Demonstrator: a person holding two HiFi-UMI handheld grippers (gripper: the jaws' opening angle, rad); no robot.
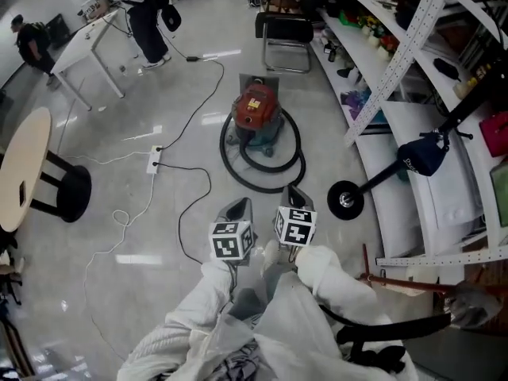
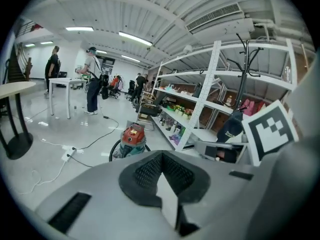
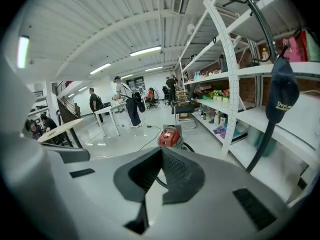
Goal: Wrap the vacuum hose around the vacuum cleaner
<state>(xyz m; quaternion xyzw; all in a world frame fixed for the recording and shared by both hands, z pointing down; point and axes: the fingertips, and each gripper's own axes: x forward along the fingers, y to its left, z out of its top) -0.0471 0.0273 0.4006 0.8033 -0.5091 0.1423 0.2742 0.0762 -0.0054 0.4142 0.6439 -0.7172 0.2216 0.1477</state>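
Note:
The vacuum cleaner (image 1: 255, 113), with a red top and a teal body, stands on the shiny floor ahead of me. Its black hose (image 1: 268, 189) lies in loops on the floor around its base. My two grippers are held close to my body, well short of the vacuum and apart from the hose. The left gripper (image 1: 240, 207) is shut with nothing between its pads. The right gripper (image 1: 295, 193) is also shut and empty. In the left gripper view the vacuum cleaner (image 2: 133, 136) shows beyond the left gripper (image 2: 161, 156). The right gripper view shows the vacuum cleaner (image 3: 170, 136) past the right gripper (image 3: 161, 151).
A black cable (image 1: 194, 213) runs over the floor to a white power strip (image 1: 154, 160). Metal shelving (image 1: 413, 54) lines the right side, with a coat stand base (image 1: 346, 200) and a dark cap (image 1: 421, 155). A black chair (image 1: 284, 38) is behind the vacuum. A round table (image 1: 24, 165) stands left.

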